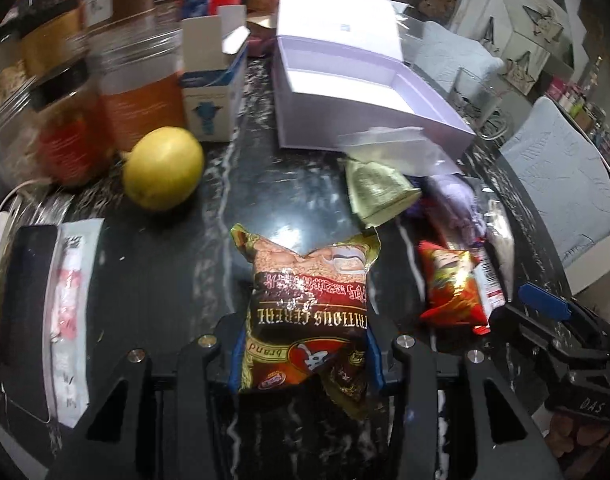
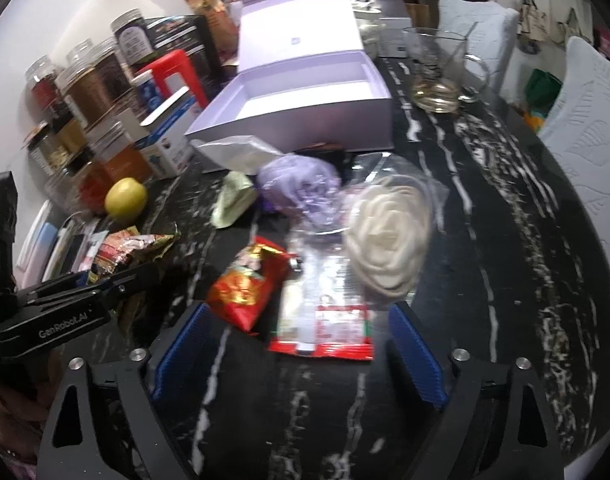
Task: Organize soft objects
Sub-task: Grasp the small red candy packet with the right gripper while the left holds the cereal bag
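Left wrist view: cereal packet (image 1: 305,304) sits nearest, clamped between the blue pads of the left gripper (image 1: 305,364), jaws clenched on its lower half, top end flaring free toward the far side. Black marble counter (image 1: 177,288) under it. Right of the packet, a small red snack pouch (image 1: 451,288) lies flat, apart from it. Beyond that, a pale green sachet (image 1: 375,192) and a crumpled purple bag (image 1: 457,200). Far centre, open lilac box (image 1: 365,108), tray bare. Lemon (image 1: 163,168) far left, just in front of the jars (image 1: 105,100).

Right wrist view: right gripper (image 2: 299,352) nearest, jaws released and standing wide; nothing pressed by either pad. Between them, further out, a red-and-clear flat packet (image 2: 325,320) lies on the counter, red snack pouch (image 2: 247,288) just left of it. Cream fabric rose in a clear bag (image 2: 389,236) sits beyond the right pad. Purple bag (image 2: 299,188) and green sachet (image 2: 233,200) farther, then the lilac box (image 2: 305,116). Left gripper (image 2: 117,276) enters from the left, gripping the cereal packet (image 2: 133,250).
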### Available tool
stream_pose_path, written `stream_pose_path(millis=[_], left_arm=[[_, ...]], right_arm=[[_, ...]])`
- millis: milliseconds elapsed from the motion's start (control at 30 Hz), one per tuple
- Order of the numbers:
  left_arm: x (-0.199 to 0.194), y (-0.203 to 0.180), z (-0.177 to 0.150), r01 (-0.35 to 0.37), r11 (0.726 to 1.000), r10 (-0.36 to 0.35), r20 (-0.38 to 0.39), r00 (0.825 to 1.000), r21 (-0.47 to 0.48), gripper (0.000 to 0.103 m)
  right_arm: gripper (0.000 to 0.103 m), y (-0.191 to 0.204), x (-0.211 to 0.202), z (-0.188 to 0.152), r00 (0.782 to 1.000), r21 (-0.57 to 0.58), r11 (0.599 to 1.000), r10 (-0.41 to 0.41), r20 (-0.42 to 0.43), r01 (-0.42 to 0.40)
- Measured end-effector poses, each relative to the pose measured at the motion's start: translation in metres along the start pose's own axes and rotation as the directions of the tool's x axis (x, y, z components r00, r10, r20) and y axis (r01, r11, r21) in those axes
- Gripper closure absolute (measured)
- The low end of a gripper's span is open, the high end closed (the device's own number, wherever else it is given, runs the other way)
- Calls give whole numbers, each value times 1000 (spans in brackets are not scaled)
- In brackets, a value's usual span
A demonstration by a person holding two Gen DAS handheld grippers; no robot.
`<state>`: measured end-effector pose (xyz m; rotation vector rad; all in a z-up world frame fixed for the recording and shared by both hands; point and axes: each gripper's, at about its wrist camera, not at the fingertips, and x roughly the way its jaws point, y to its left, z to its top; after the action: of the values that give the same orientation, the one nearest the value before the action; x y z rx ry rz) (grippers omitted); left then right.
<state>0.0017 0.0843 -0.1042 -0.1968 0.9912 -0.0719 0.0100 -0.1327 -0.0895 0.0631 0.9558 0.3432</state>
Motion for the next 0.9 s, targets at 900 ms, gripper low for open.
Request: stream_pose_path(millis=[900], left_arm=[[13, 10, -3, 5, 1000, -5, 15, 1000, -22, 58]], right_arm=[[48, 49, 54, 13, 999, -139, 990, -15, -44, 9]])
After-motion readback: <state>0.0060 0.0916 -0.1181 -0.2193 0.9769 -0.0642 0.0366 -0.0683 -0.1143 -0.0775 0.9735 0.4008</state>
